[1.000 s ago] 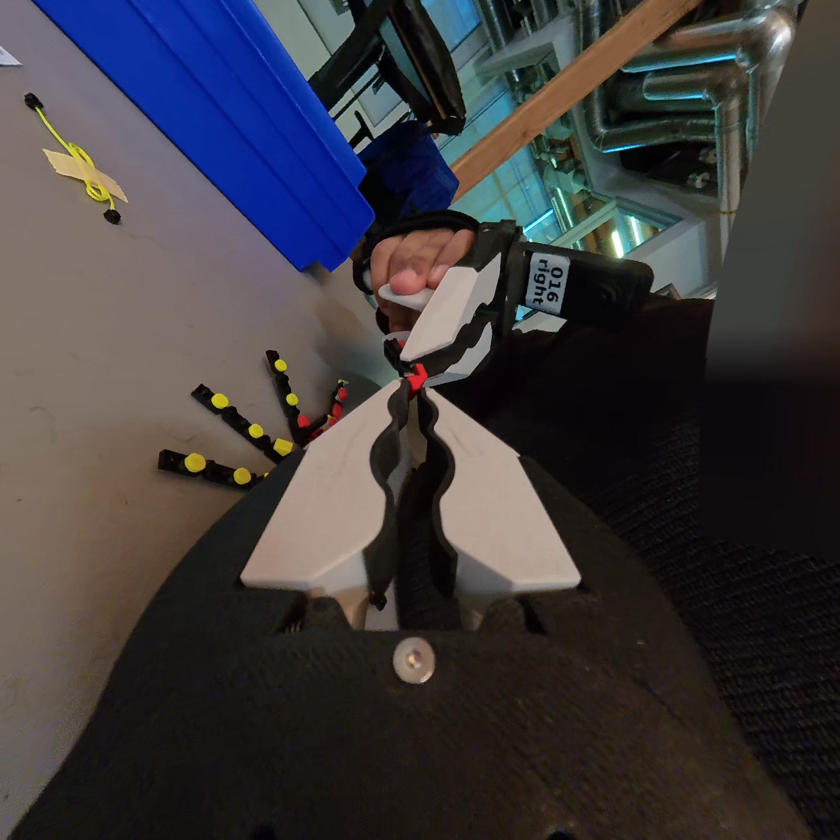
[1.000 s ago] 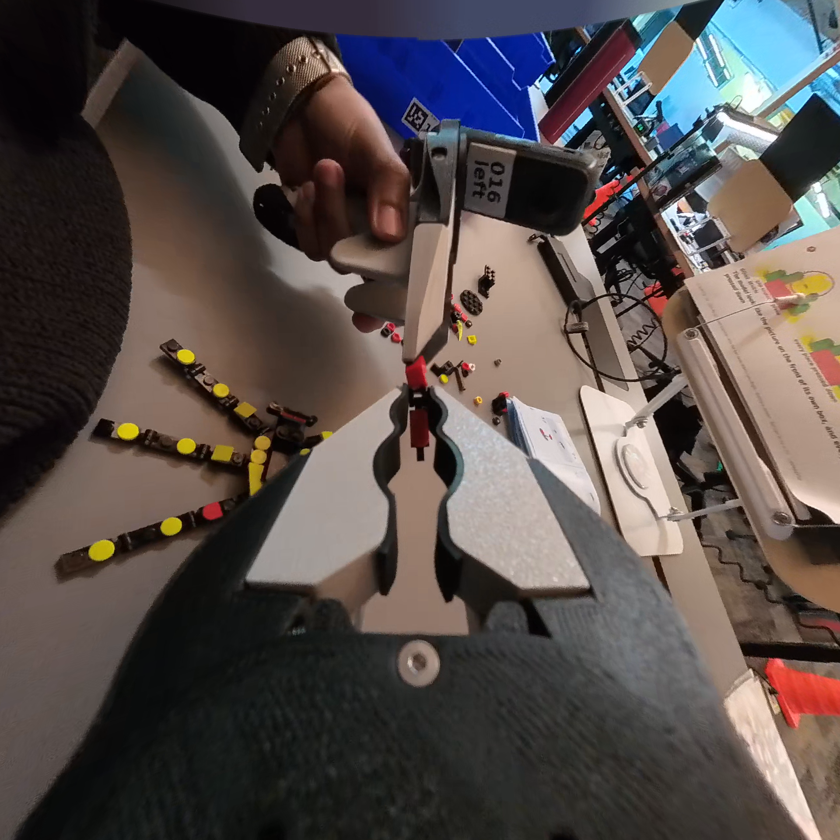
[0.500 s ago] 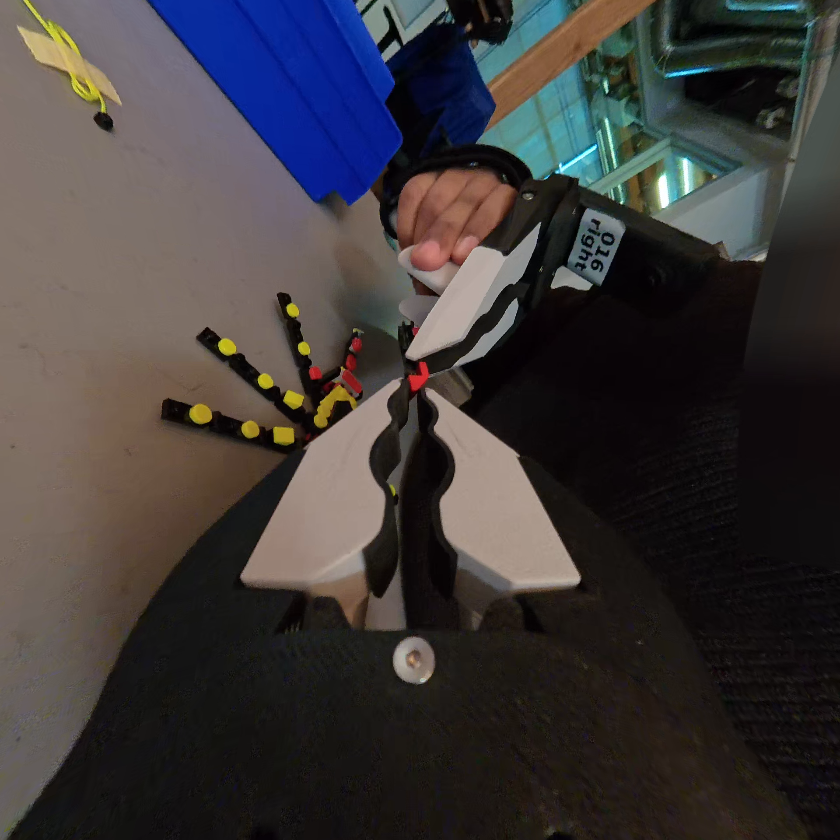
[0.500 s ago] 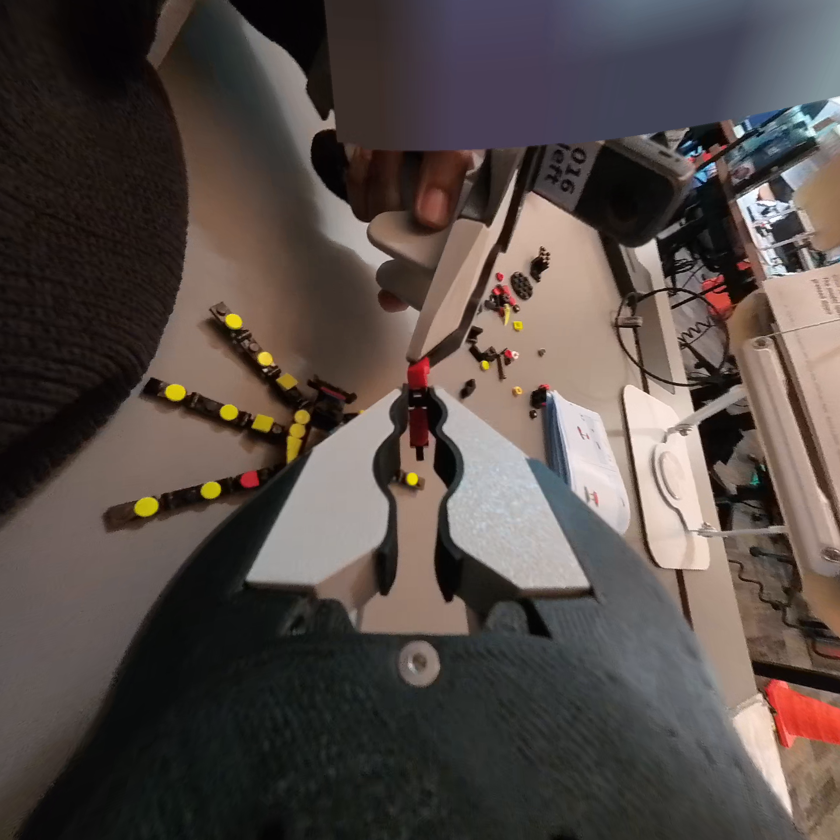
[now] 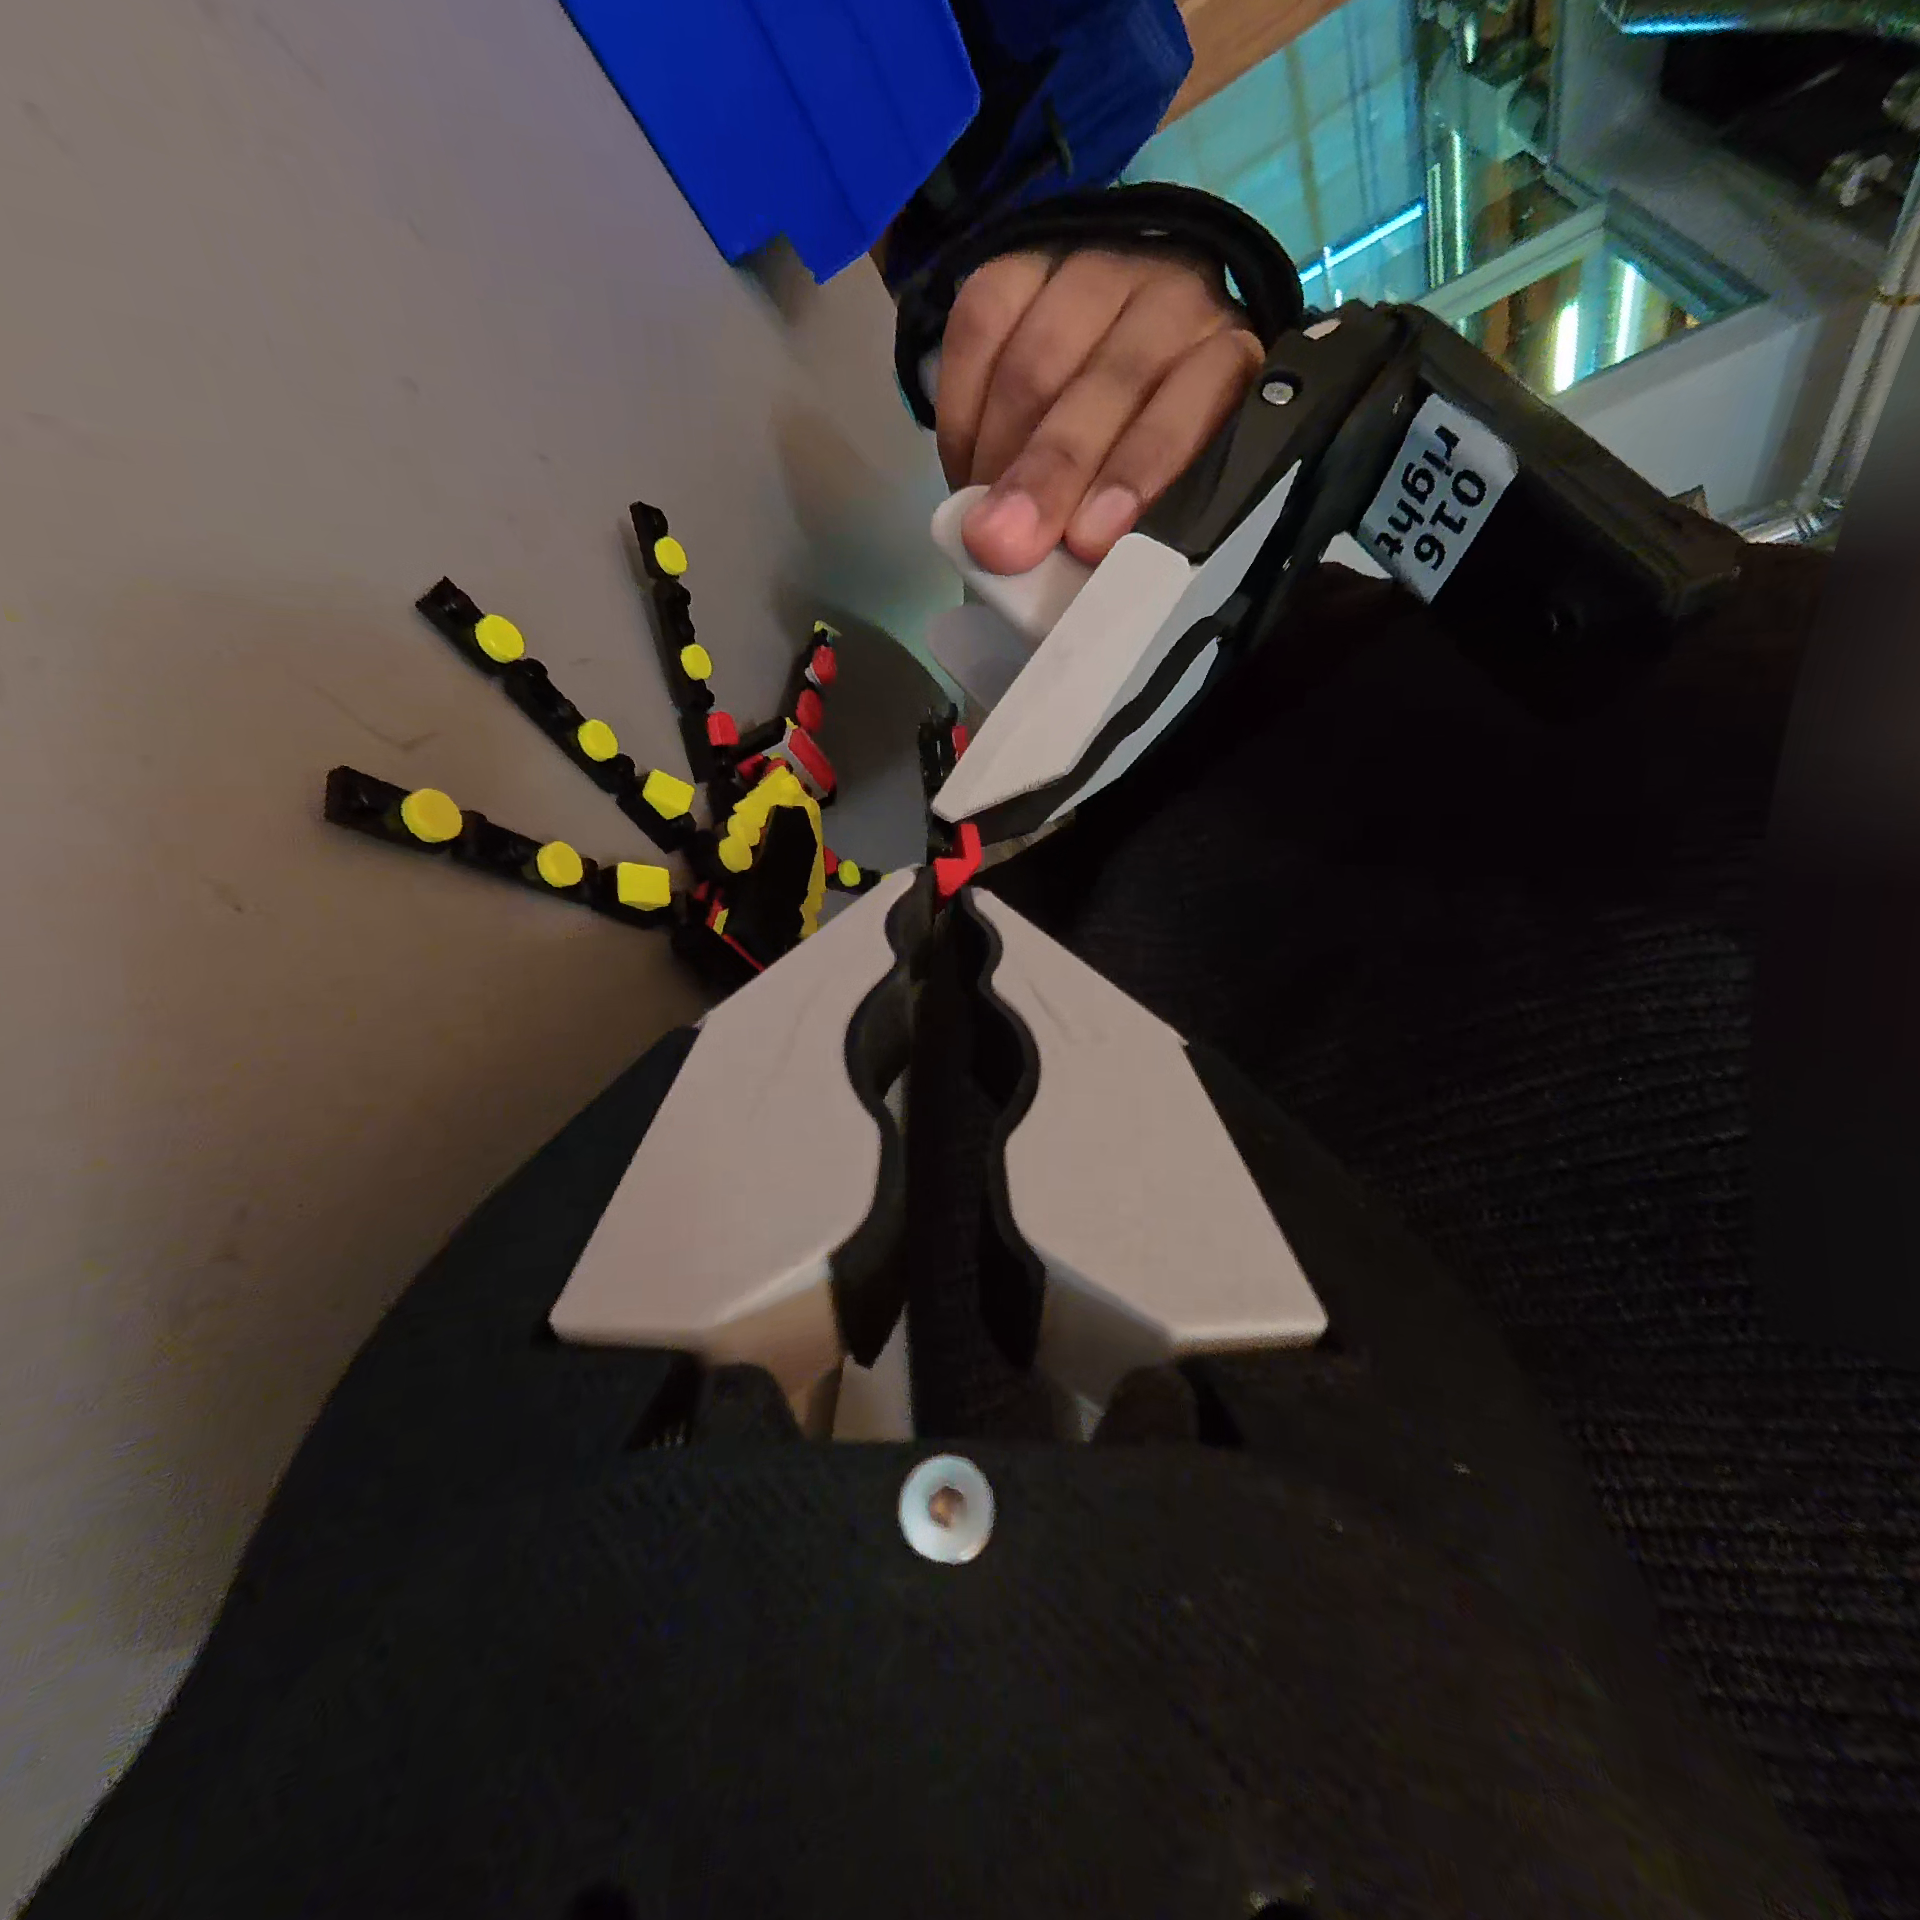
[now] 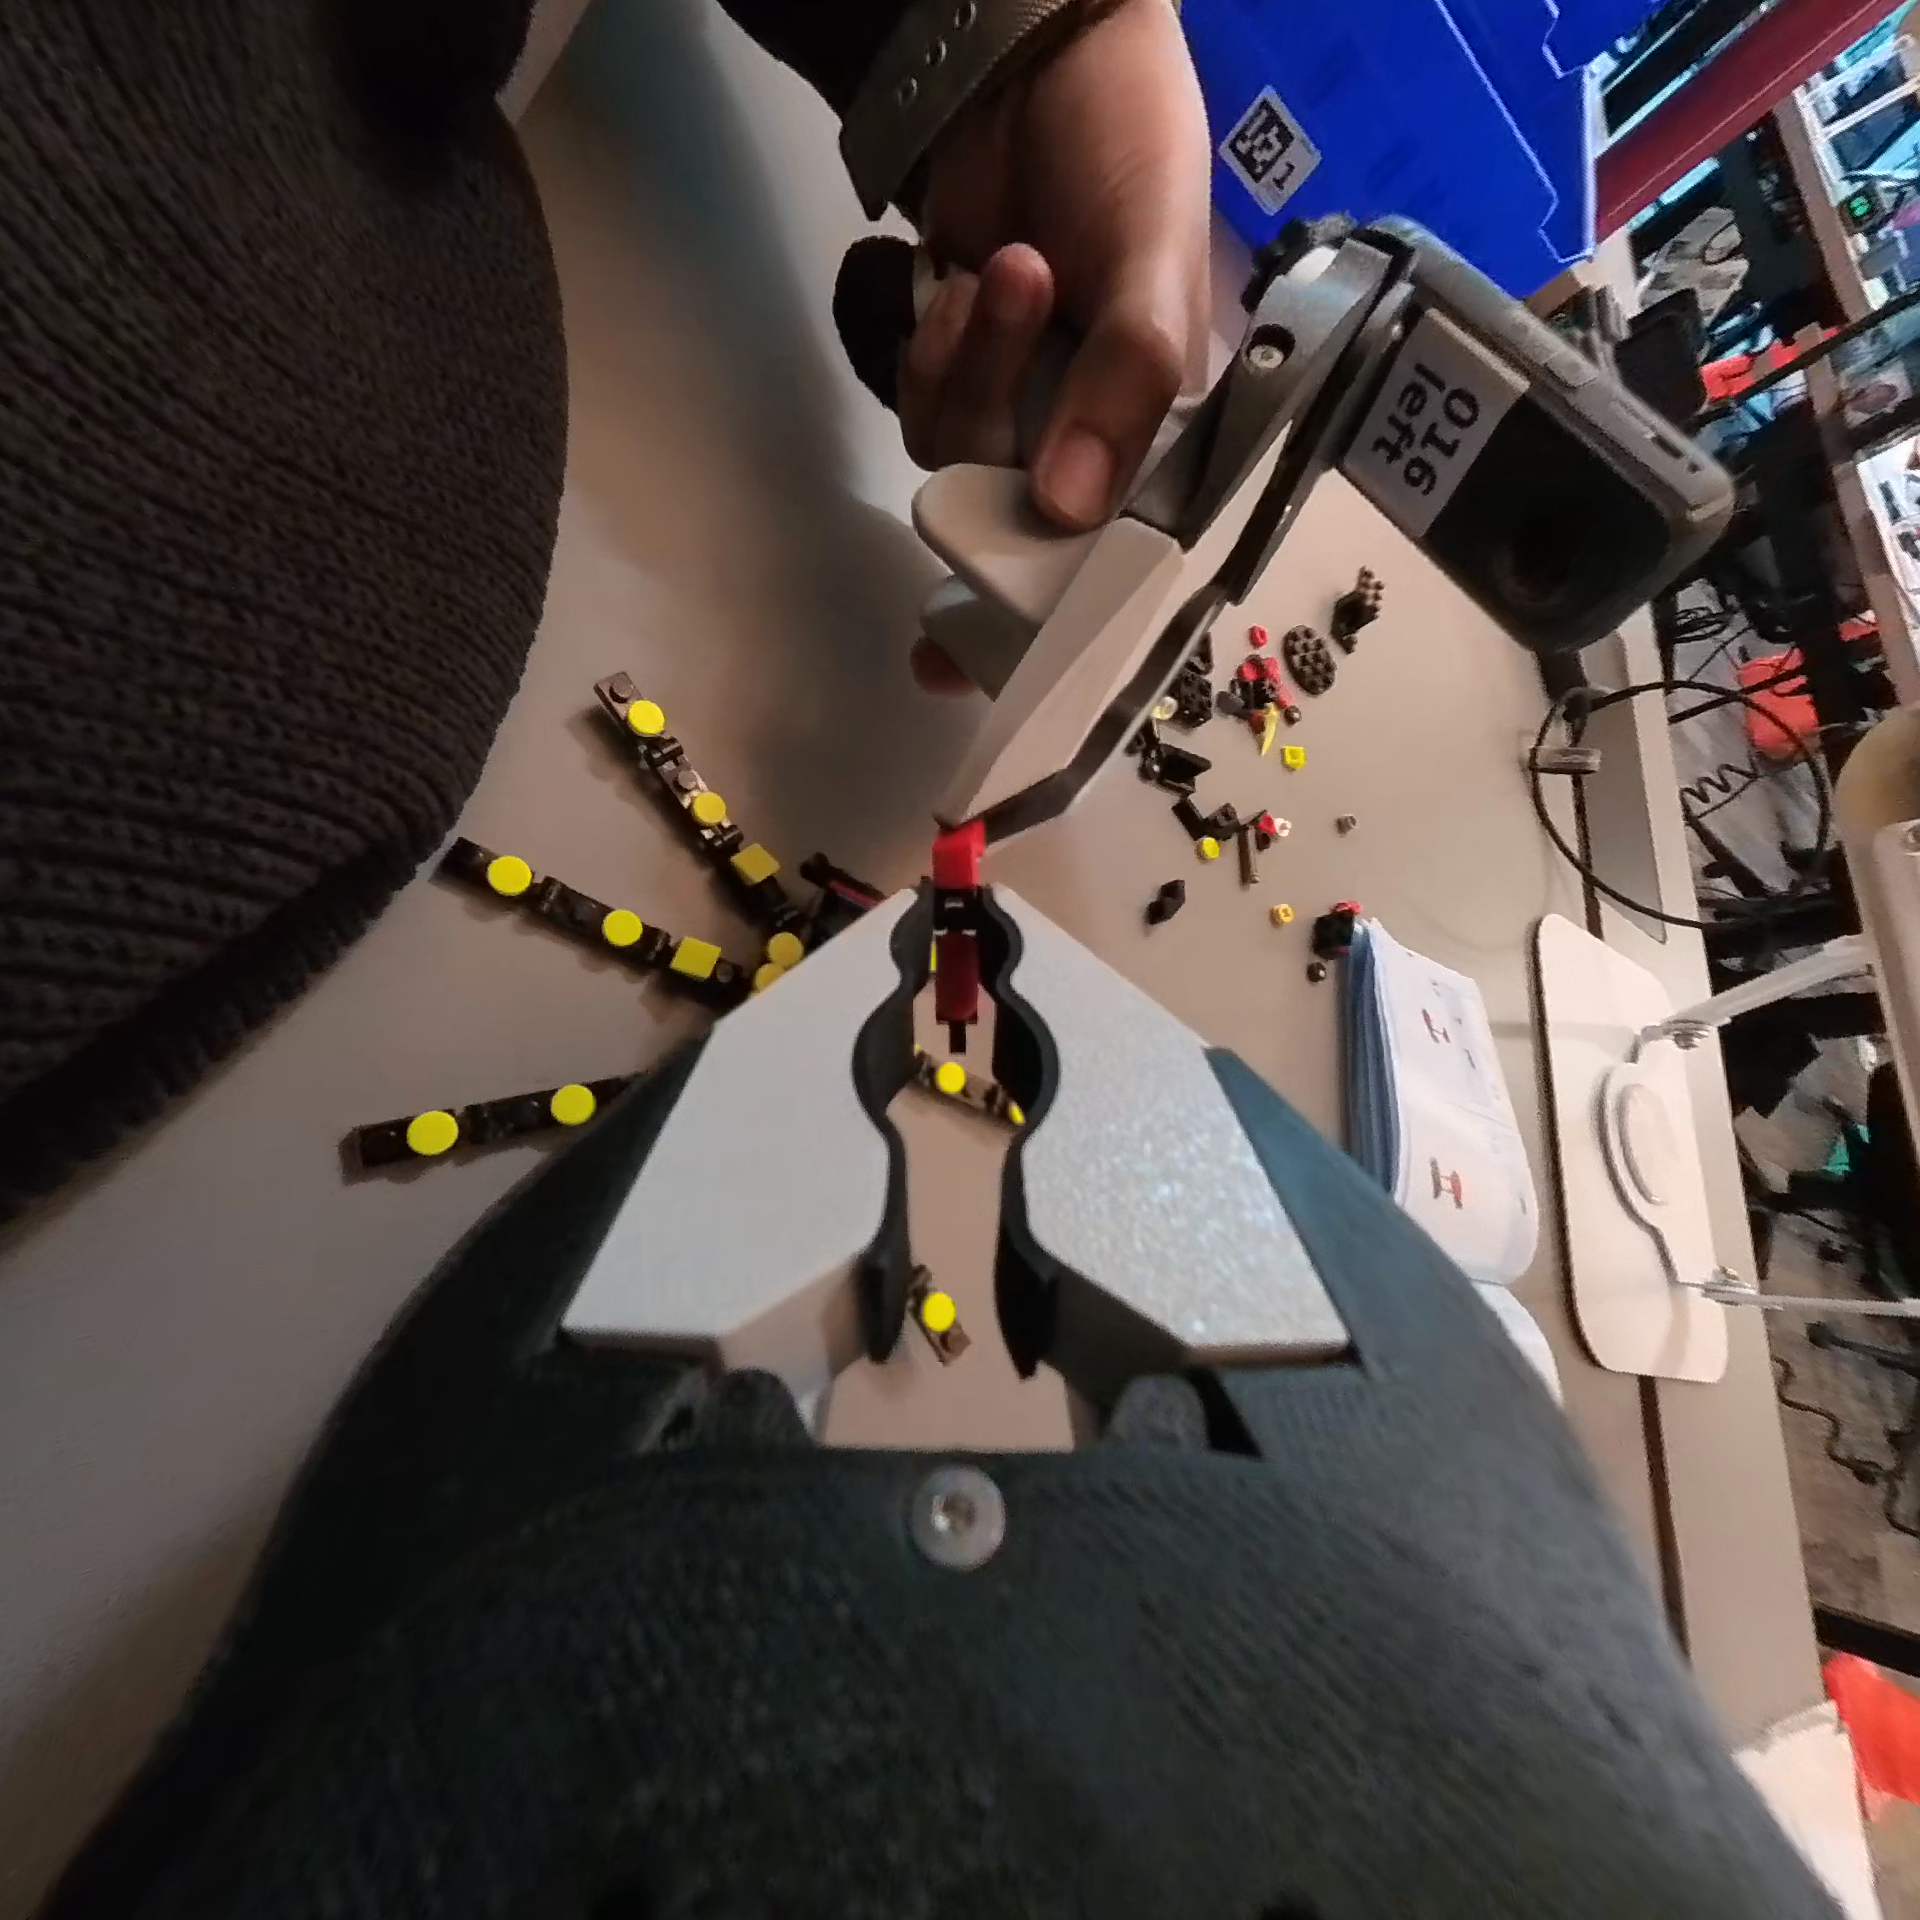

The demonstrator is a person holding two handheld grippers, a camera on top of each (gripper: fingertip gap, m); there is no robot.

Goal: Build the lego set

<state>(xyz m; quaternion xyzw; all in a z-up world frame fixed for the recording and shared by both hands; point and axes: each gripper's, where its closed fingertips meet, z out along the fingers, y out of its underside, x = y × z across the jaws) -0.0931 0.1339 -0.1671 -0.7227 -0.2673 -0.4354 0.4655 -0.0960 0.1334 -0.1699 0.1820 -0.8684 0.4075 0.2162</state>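
My left gripper is shut on a small red brick at its tips. My right gripper is shut on a thin red-and-black piece. The two grippers meet tip to tip above the table, and the red brick touches the top of the red-and-black piece. The right gripper comes in from the upper right in the left wrist view. The left gripper comes in from above in the right wrist view. A black, red and yellow lego model with long black legs bearing yellow studs lies on the table below.
A blue bin stands at the back of the grey table. Several loose small pieces lie beyond the grippers. An instruction booklet and a white pad lie to the right. The person's dark sweater fills the left. Only a small space, under 4 cm, lies between the two pairs of fingers.
Both grippers have swung together with their tips still joined, and both grips are unchanged. More of the lego model's body now shows in the left wrist view.
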